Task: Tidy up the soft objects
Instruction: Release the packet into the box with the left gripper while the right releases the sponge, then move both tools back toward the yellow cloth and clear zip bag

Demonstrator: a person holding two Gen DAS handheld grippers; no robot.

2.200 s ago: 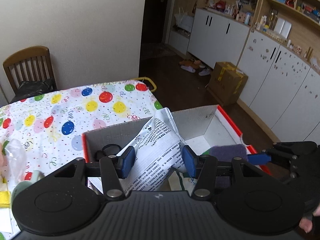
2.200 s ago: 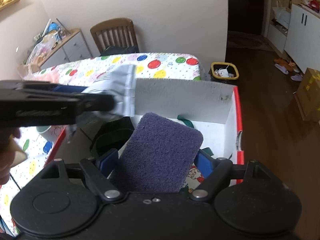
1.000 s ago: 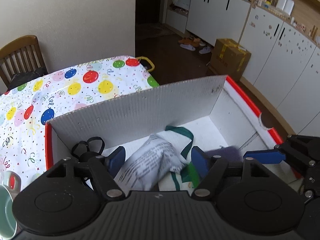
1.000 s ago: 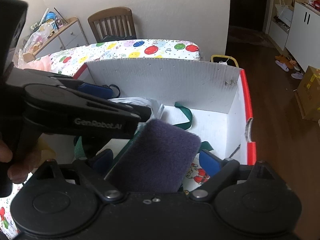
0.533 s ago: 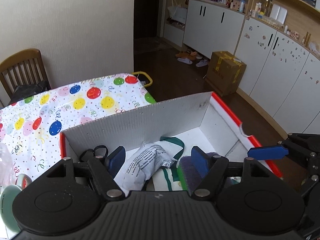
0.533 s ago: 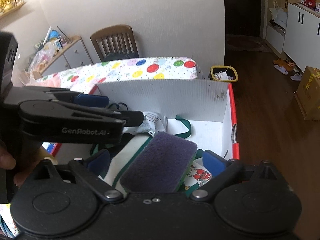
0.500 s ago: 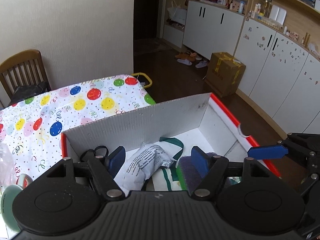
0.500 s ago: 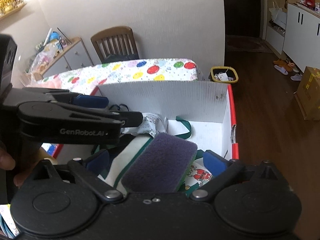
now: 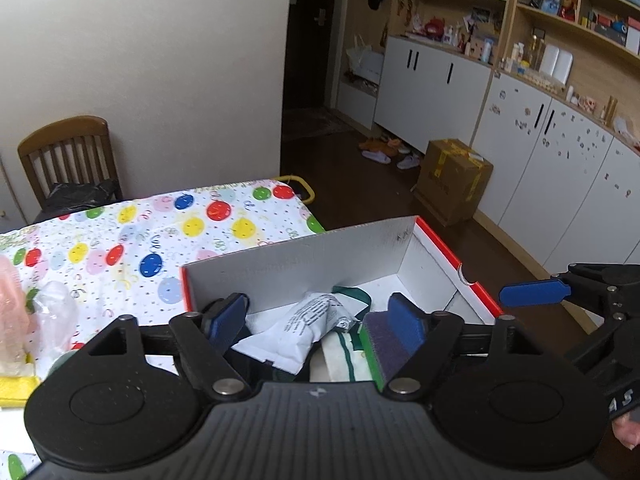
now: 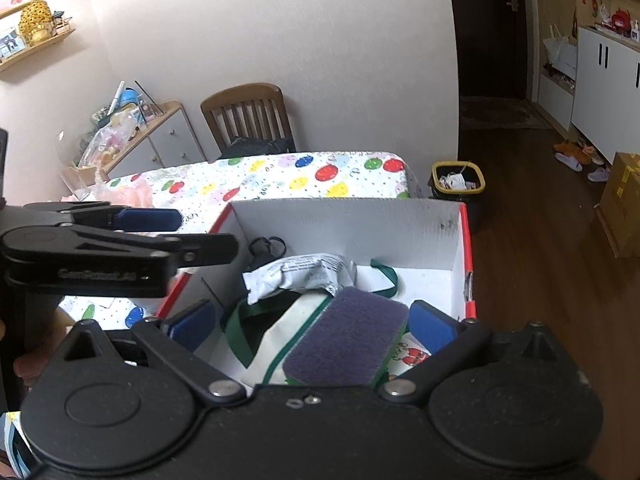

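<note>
A white cardboard box with a red rim [image 9: 436,245] [image 10: 464,264] stands on the table. In it lie a white printed pouch [image 9: 308,320] [image 10: 304,272], a purple and green scouring sponge [image 9: 380,344] [image 10: 348,340], a white cloth bag with green trim [image 10: 280,332] and black hair ties [image 10: 266,246]. My left gripper [image 9: 318,316] is open and empty above the box's near side. My right gripper [image 10: 312,326] is open above the sponge, which rests on the bag between its fingers without touching them.
The table wears a balloon-print cloth [image 9: 132,232] [image 10: 288,176]. A wooden chair [image 9: 68,160] [image 10: 248,116] stands behind it. A pink plastic-wrapped item [image 9: 24,304] and a yellow cloth [image 9: 12,388] lie at the left. A bin [image 10: 458,178] and a cardboard carton [image 9: 452,180] stand on the floor.
Both grippers let go of their loads: the pouch and the sponge now lie in the box. Both grippers have opened and pulled back and up.
</note>
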